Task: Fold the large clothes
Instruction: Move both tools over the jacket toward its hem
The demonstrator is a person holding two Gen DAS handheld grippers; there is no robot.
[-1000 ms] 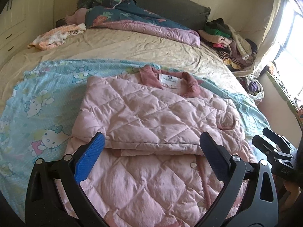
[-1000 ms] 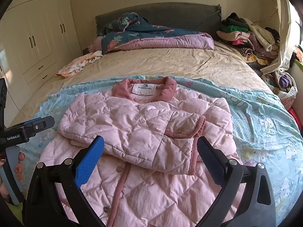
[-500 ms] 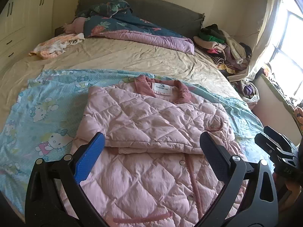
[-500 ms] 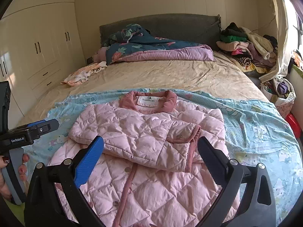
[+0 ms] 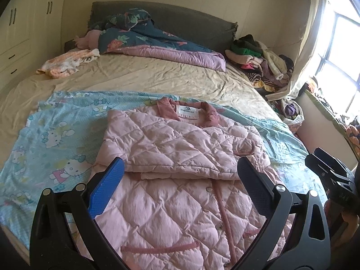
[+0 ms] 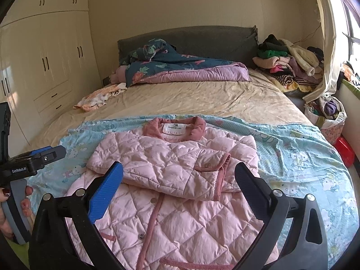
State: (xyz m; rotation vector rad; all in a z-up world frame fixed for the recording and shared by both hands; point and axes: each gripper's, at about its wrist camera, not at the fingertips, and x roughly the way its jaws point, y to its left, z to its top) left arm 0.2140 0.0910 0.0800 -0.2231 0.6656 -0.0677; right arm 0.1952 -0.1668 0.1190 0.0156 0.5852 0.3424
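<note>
A pink quilted jacket (image 5: 180, 148) lies flat on a light blue cartoon sheet (image 5: 56, 135) at the foot of the bed, collar away from me, both sleeves folded across the chest. It also shows in the right wrist view (image 6: 171, 168). My left gripper (image 5: 180, 175) is open and empty, held above the jacket's lower half. My right gripper (image 6: 178, 175) is open and empty, above the same lower half. Each gripper shows at the edge of the other's view: the right one (image 5: 333, 175) and the left one (image 6: 33, 159).
The bed (image 6: 202, 99) has a beige sheet, a dark floral quilt (image 6: 175, 65) at the headboard and a small patterned cloth (image 6: 99, 96) on the left. A pile of clothes (image 6: 285, 67) lies at the far right. White wardrobes (image 6: 45, 63) stand left. A bag (image 6: 330, 114) sits by the window.
Both grippers have drawn back and up from the jacket, so more of its lower half and hem shows. The jacket has not moved. Both grippers stay open.
</note>
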